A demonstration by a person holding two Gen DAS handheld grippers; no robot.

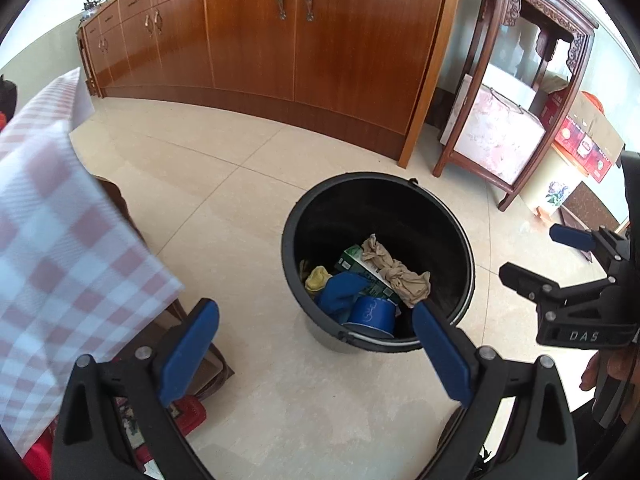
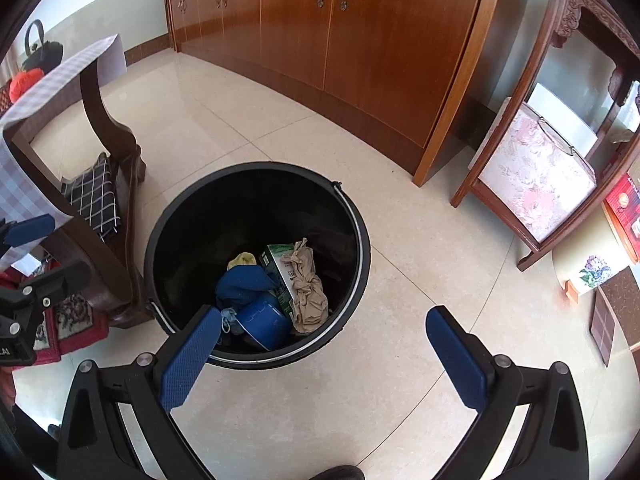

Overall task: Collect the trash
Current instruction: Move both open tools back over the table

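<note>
Both tools, left tool (image 1: 316, 336) and right tool (image 2: 320, 344), hang spread and empty above the black bucket (image 2: 360, 240), the blue cup (image 2: 262, 326) and beige rag (image 2: 306, 294) lying inside it, so next means hunting more trash beyond the bucket.

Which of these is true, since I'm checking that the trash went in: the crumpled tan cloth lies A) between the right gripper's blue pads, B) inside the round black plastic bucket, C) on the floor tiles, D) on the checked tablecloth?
B: the crumpled tan cloth lies inside the round black plastic bucket, across a green carton.
</note>
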